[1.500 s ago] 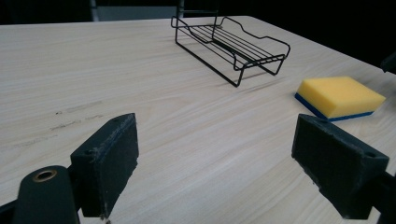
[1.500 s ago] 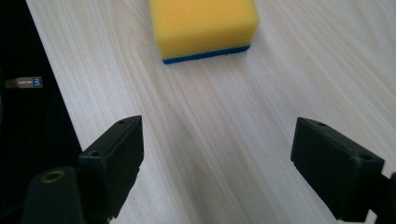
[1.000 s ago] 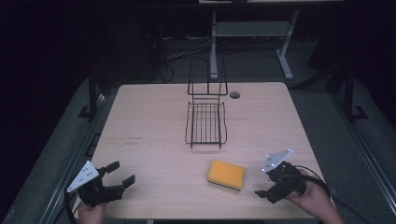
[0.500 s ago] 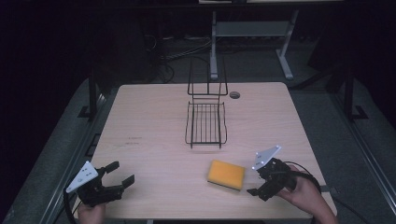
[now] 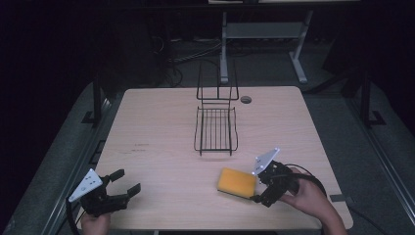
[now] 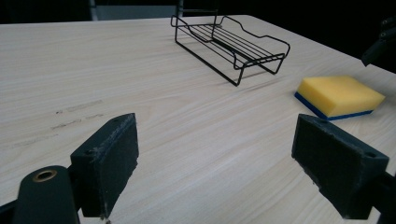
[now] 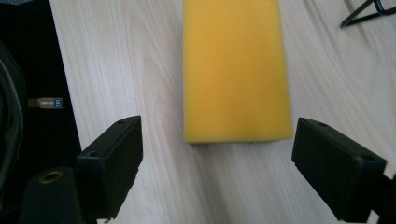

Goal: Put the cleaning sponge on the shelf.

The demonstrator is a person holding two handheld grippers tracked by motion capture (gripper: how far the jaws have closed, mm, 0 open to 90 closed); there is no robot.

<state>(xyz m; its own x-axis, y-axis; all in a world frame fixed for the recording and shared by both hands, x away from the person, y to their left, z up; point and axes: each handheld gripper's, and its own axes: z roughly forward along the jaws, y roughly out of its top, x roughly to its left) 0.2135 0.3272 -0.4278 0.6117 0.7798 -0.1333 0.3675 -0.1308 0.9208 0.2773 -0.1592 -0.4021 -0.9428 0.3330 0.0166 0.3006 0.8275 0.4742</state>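
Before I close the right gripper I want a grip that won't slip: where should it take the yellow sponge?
Take the sponge across its two long sides, near the end facing the right gripper, coming in low along the table. It lies flat, yellow side up, lengthwise ahead of the open jaws, and looks narrower than the gap between them.

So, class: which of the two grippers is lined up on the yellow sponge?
The right gripper: its open jaws face the sponge close by. The left gripper sits open, far off at the table's near-left corner.
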